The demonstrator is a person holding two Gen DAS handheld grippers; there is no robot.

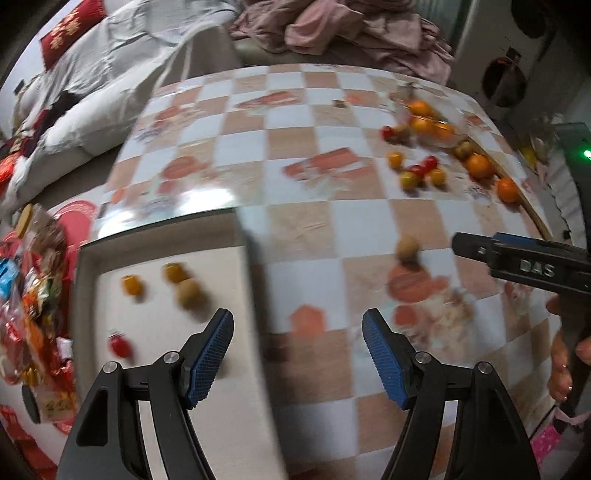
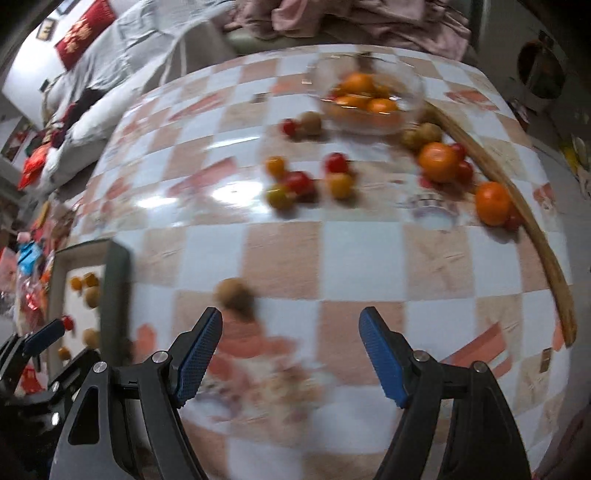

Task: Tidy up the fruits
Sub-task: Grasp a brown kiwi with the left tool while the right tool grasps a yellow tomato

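My left gripper [image 1: 297, 354] is open and empty above the right wall of a white tray [image 1: 88, 258], which holds small yellow, tan and red fruits. My right gripper [image 2: 290, 354] is open and empty over the checked table. A tan round fruit [image 2: 234, 293] lies just ahead of its left finger; it also shows in the left wrist view [image 1: 407, 248]. Small red and yellow fruits [image 2: 295, 181] lie mid-table. Oranges [image 2: 437, 160] sit far right, and a glass bowl [image 2: 413, 86] holds more oranges. The right gripper shows in the left wrist view [image 1: 517, 258].
A curved wooden stick [image 2: 543, 240] lies along the table's right edge. Bright snack wrappers [image 1: 26, 314] are piled left of the tray. A sofa with white bedding [image 1: 92, 74] and pink clothes [image 1: 332, 26] stands behind the table.
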